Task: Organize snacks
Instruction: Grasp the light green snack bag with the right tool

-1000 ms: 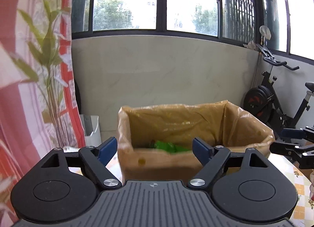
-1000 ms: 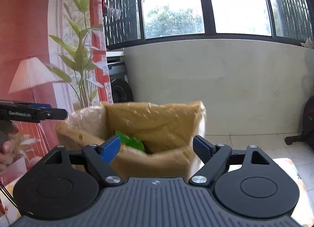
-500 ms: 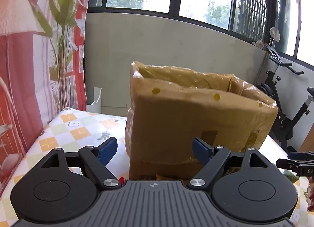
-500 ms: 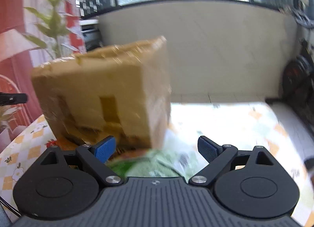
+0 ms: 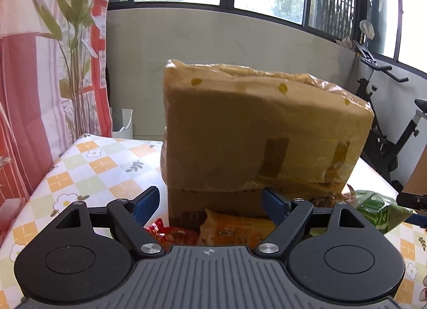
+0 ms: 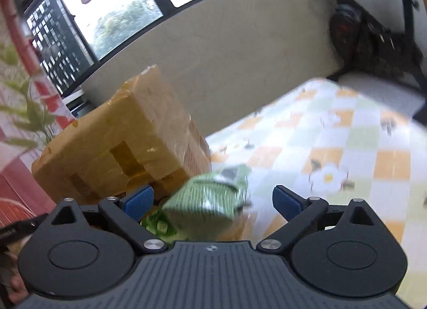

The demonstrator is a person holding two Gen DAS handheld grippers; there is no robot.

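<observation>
A cardboard box lined with a yellowish plastic bag [image 5: 264,133] stands on the checked tablecloth [image 5: 88,170]. At its foot lie an orange snack packet [image 5: 234,231], a red packet [image 5: 170,231] and a green packet [image 5: 379,210]. My left gripper [image 5: 210,202] stands open just above the orange packet, touching nothing. In the right wrist view the box [image 6: 117,143] is at the left and the green packet [image 6: 210,197] lies between the blue pads [image 6: 138,202] of my right gripper [image 6: 213,202], whose jaws are opening; the pads do not press on it.
The other gripper's tip [image 5: 411,199] shows at the right edge beside the green packet. An exercise bike [image 5: 387,133] stands past the table's right side. A red curtain with a plant print [image 5: 40,82] hangs on the left. Open tablecloth [image 6: 333,154] stretches right of the box.
Both grippers have come down from over the box's open top to its foot. The right one rolled and widened, and the green packet now lies between its pads.
</observation>
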